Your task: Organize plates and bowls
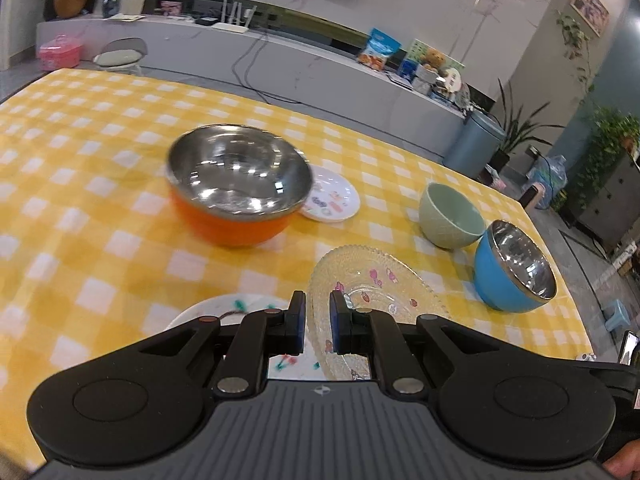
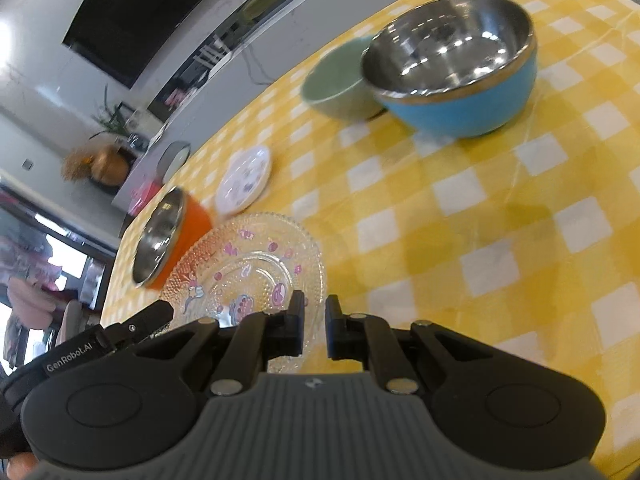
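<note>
1. The left gripper [image 1: 318, 322] has black fingers [image 1: 297, 322] with blue pads, black round housings and a grey ribbed body.
2. The right gripper [image 2: 314, 326] has the same build, with silver screws on its black links.
3. At its left side, a black part carries a "GenRobot.AI" label [image 2: 69, 357].

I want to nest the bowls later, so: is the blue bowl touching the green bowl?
Cannot tell. In the right wrist view the blue bowl overlaps the green bowl, hiding any gap; the left wrist view shows them close, with no clear gap or contact.
</note>
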`<state>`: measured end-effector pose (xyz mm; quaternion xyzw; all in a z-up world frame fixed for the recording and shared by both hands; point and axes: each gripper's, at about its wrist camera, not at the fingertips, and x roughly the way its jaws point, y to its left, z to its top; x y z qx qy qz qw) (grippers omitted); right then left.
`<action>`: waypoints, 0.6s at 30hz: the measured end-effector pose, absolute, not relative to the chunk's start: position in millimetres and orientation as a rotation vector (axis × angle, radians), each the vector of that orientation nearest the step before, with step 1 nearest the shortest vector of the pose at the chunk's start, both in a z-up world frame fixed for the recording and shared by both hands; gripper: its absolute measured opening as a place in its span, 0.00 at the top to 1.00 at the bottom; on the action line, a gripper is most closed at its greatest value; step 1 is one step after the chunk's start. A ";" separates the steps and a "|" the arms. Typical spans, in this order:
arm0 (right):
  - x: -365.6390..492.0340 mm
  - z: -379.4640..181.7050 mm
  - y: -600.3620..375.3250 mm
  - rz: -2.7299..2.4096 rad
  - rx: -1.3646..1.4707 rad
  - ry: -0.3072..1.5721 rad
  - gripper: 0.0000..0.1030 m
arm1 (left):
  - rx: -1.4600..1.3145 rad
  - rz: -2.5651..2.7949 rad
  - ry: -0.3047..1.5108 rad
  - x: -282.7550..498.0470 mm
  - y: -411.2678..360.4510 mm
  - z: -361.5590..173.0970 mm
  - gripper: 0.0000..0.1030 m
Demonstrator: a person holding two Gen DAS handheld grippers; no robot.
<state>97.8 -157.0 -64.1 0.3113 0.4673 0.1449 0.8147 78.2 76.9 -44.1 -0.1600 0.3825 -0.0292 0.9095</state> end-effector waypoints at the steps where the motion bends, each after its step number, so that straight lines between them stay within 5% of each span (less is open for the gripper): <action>1: 96.8 -62.8 -154.1 0.320 0.657 0.999 0.92 | -0.334 -0.050 0.792 74.3 79.8 -43.9 0.88; 18: 92.0 -69.2 -90.3 0.485 0.501 1.011 0.92 | -0.425 0.077 0.778 43.3 134.2 -59.5 0.88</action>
